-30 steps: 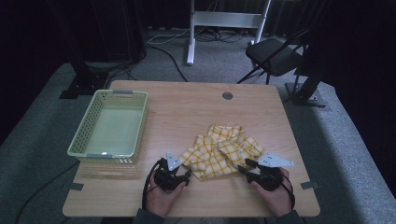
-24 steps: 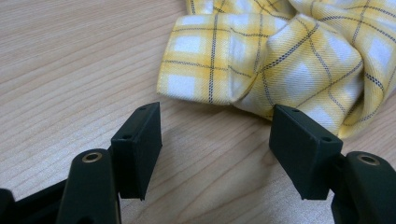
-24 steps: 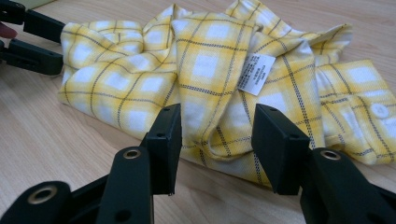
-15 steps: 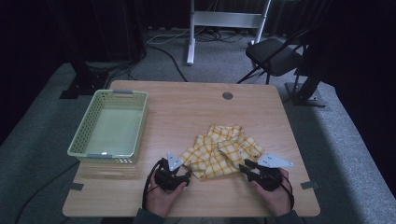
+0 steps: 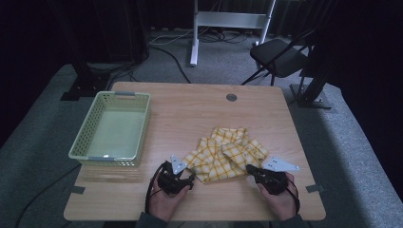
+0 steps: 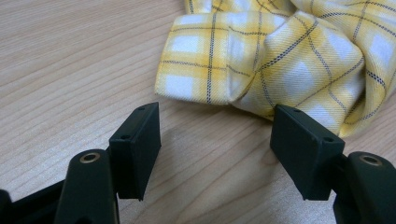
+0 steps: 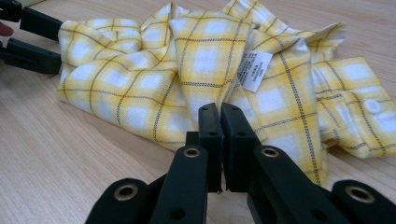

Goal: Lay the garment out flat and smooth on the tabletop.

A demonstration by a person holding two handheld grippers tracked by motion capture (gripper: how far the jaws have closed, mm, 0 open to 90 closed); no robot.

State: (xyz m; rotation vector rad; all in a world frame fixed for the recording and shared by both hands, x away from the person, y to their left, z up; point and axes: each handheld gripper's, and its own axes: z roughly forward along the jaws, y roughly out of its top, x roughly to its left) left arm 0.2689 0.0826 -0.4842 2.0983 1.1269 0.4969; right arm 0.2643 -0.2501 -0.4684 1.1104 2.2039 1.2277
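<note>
"Lying crumpled on the near half of the wooden table (image 5: 199, 109), was that yellow plaid shirt (image 5: 227, 154) between the two hands?"

"It was. It sat right of the middle, with the person's left gripper (image 5: 183, 176) at its near left edge and the right gripper (image 5: 256, 172) at its near right edge. The green basket (image 5: 85, 145) stood well apart at the table's left side."

"How did the left one's jaws stand?"

"Apart. In the left gripper view the two black pads (image 6: 135, 149) were spread wide and low over the wood, with bare table between them. A folded corner of the shirt (image 6: 261, 56) lay just beyond the tips, and the right-hand pad sat against the cloth's hem; whether it pressed there I could not tell."

"And the right one?"

"Its jaws had just been closing and were now together. In the right gripper view the right gripper (image 7: 219, 116) had its pads meeting at the shirt's near edge, and the cloth (image 7: 205, 60) ran right up to the tips. Whether a fold was pinched between them I could not tell."

"Anything else on the cloth?"

"A white label (image 7: 254, 70) faced up near the middle, and a buttoned cuff (image 7: 369, 109) lay at the right."
</note>
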